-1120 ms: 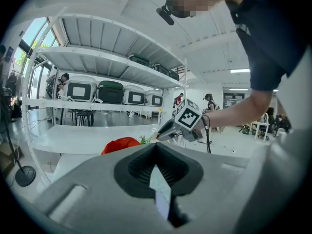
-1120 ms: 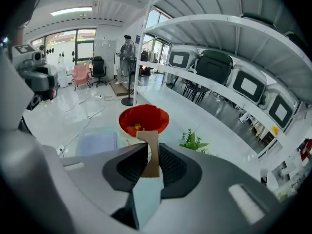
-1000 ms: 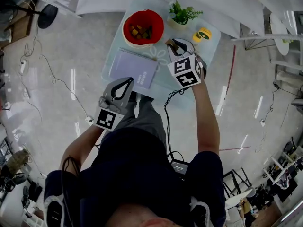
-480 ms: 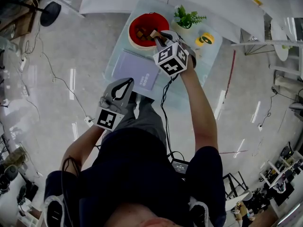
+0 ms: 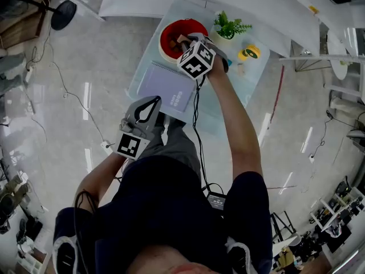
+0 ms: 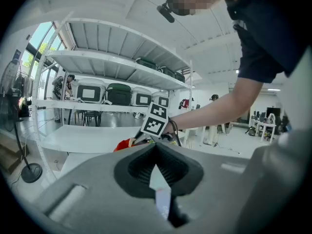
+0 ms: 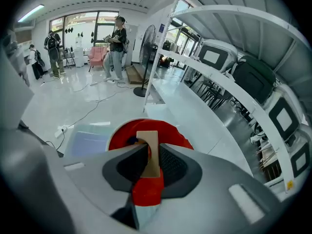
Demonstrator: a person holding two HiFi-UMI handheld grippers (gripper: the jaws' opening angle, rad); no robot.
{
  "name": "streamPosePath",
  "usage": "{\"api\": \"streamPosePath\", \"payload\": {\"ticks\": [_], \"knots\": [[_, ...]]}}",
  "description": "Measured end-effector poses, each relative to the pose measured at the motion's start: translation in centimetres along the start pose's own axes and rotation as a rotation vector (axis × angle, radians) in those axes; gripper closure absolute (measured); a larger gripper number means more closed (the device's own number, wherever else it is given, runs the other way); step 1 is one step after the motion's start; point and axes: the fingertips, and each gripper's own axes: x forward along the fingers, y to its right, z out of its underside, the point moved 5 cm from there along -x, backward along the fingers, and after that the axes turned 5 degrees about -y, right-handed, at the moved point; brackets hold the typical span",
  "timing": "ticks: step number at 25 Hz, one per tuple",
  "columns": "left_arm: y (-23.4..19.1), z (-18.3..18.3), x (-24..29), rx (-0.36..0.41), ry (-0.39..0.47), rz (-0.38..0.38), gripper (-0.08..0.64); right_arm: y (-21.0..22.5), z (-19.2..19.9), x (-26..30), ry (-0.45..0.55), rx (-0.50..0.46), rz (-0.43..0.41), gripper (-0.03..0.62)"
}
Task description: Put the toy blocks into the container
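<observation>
right arm extended forward, nearly straight. right gripper pitched steeply down, jaws clamped on a wooden block. left arm bent, held close to the body. left gripper near level, jaws closed tip to tip, nothing between them.

On the table, the container sits in the far left corner. The plant is to its right along the far edge, and the roll lies near the far right corner. The notebook lies in front of the container, by the near left corner. My right gripper holds a block over the container. My left gripper is off the near edge, beside the notebook.
</observation>
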Motion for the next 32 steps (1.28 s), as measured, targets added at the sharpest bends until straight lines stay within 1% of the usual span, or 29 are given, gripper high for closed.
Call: {"api": "streamPosePath", "payload": {"ticks": [7,14,15,17,18,20,22,28,32], "knots": [[-0.7,0.1,-0.3,-0.009,0.000,-0.017,0.558,-0.3,-0.3,2.0,-0.033,-0.033,-0.013,0.511],[-0.8,0.2,-0.4,-0.014,-0.005,-0.024,0.557,-0.4,-0.4,3.2,-0.024,-0.053,0.002,0.502],[-0.9,0.2,-0.4,-0.015,-0.005,-0.025,0.557,-0.4,-0.5,3.3,-0.017,-0.051,-0.002,0.493],[-1.0,0.2,-0.4,-0.014,-0.003,-0.025,0.557,-0.3,-0.7,3.3,0.003,-0.043,-0.006,0.399],[-1.1,0.2,-0.5,-0.013,-0.003,-0.025,0.557,-0.3,-0.8,3.2,0.013,-0.041,-0.002,0.395],[-1.0,0.2,-0.6,-0.017,-0.006,-0.026,0.557,-0.2,-0.9,2.9,0.033,-0.040,0.013,0.352],[-1.0,0.1,-0.5,-0.016,-0.005,-0.025,0.557,0.1,-0.8,2.5,0.050,-0.036,0.032,0.325],[-0.8,-0.1,-0.3,-0.015,-0.004,-0.014,0.557,0.4,-0.7,1.3,0.105,-0.029,0.088,0.324],[-0.5,-0.2,-0.3,-0.011,-0.009,-0.008,0.557,0.6,-0.6,-0.3,0.151,0.012,0.118,0.310]]}}
